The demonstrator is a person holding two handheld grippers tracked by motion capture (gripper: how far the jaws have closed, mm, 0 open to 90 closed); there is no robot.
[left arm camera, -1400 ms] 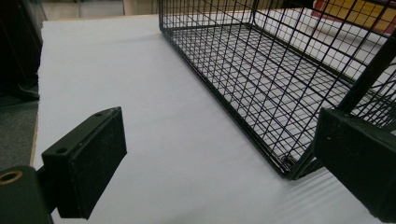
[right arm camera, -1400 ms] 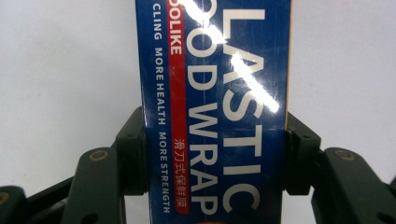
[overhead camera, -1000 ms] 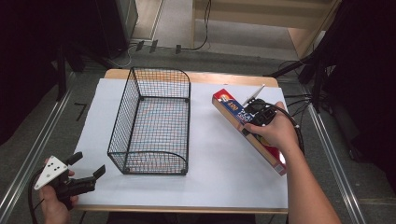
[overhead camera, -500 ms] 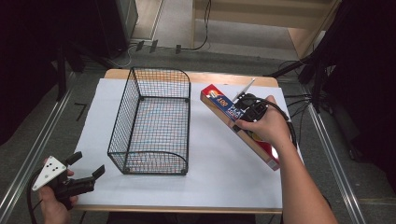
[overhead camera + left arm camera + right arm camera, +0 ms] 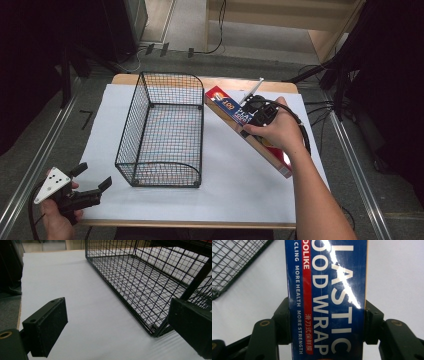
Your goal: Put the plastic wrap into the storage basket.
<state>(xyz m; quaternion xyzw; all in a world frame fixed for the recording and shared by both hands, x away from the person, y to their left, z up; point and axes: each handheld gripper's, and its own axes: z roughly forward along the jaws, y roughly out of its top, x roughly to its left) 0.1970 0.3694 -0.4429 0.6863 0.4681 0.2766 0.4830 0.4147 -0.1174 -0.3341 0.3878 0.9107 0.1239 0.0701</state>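
Grasping the plastic wrap box [image 5: 248,129] across its width, the right gripper [image 5: 254,116] holds it just right of the wire basket [image 5: 162,131], long axis diagonal; left gripper [image 5: 82,192] released, well apart

White-covered table [image 5: 165,205] bearing a wire basket [image 5: 162,132]
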